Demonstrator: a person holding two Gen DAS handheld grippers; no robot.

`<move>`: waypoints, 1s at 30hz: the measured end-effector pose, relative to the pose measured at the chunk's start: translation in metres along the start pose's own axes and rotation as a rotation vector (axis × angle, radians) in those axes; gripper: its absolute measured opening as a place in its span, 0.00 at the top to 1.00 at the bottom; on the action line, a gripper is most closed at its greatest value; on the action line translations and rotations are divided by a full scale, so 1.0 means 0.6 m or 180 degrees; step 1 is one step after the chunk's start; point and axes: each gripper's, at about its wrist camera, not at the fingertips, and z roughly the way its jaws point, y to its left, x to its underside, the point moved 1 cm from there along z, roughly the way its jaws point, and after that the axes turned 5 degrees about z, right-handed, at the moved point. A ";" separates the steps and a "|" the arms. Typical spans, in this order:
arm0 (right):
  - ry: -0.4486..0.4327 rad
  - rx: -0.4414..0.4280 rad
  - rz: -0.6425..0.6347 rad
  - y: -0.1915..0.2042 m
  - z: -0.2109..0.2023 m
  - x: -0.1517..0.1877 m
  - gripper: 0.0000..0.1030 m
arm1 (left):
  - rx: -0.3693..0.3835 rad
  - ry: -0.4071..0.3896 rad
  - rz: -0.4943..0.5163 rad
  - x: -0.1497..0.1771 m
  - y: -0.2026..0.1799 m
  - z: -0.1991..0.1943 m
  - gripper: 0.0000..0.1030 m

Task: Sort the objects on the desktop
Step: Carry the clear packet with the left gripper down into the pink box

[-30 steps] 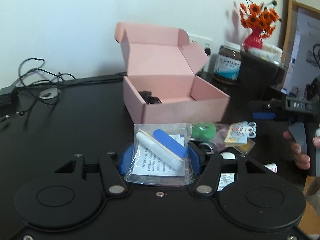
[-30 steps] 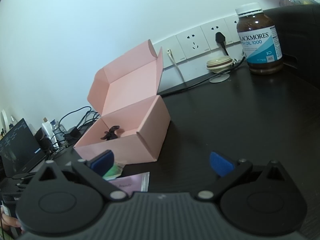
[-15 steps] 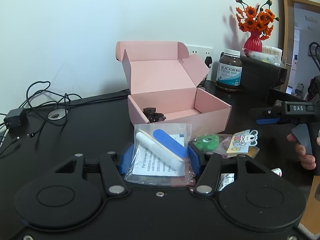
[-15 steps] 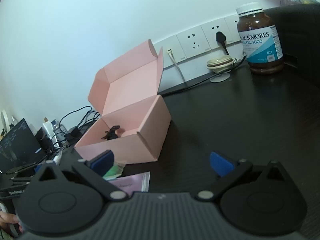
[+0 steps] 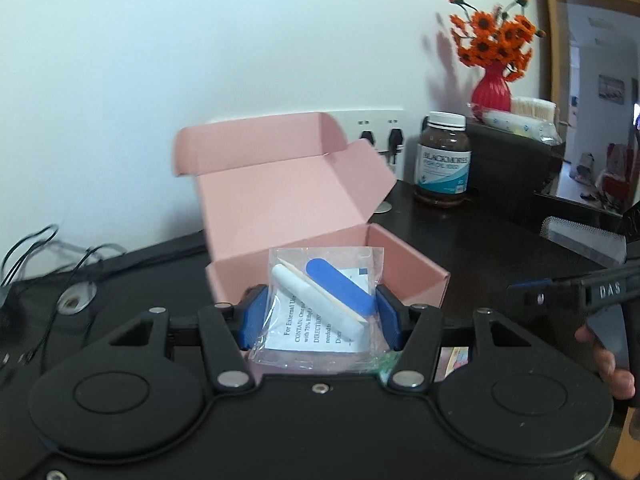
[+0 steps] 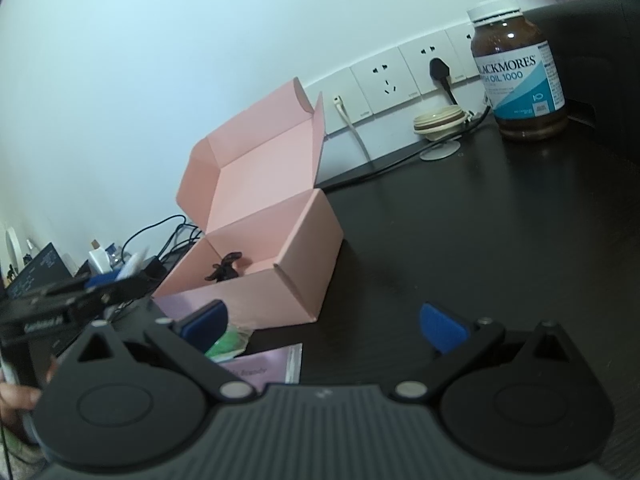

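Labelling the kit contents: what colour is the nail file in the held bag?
Blue; the nail file shows best in the left wrist view.

Soft, even daylight; strong fisheye bend at the edges.
Left view slightly motion-blurred; flowers [image 5: 496,42] cast a faint wall shadow, perhaps window-lit.

– What's behind it all?
– A plain white wall [image 5: 200,60], with a row of white sockets [image 6: 400,76] low along it; one has a black plug [image 6: 439,70] in it.
– And the surface?
– A dark, nearly black tabletop [image 6: 500,240].
– Anything off to the side?
– At the right of the left wrist view, a wooden door frame [image 5: 554,40] opens onto a bright room [image 5: 596,120].
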 end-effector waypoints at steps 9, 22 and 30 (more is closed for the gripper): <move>-0.0057 0.0036 -0.0033 0.001 -0.004 0.001 0.01 | 0.0244 0.0131 0.0141 -0.030 -0.019 0.067 0.44; -0.0127 0.0137 -0.0042 0.001 -0.009 -0.001 0.01 | 0.0304 0.0317 0.0209 -0.023 -0.007 0.107 0.44; -0.0115 0.0110 -0.0050 0.000 -0.010 0.000 0.01 | 0.0310 0.0387 0.0273 -0.033 -0.014 0.129 0.44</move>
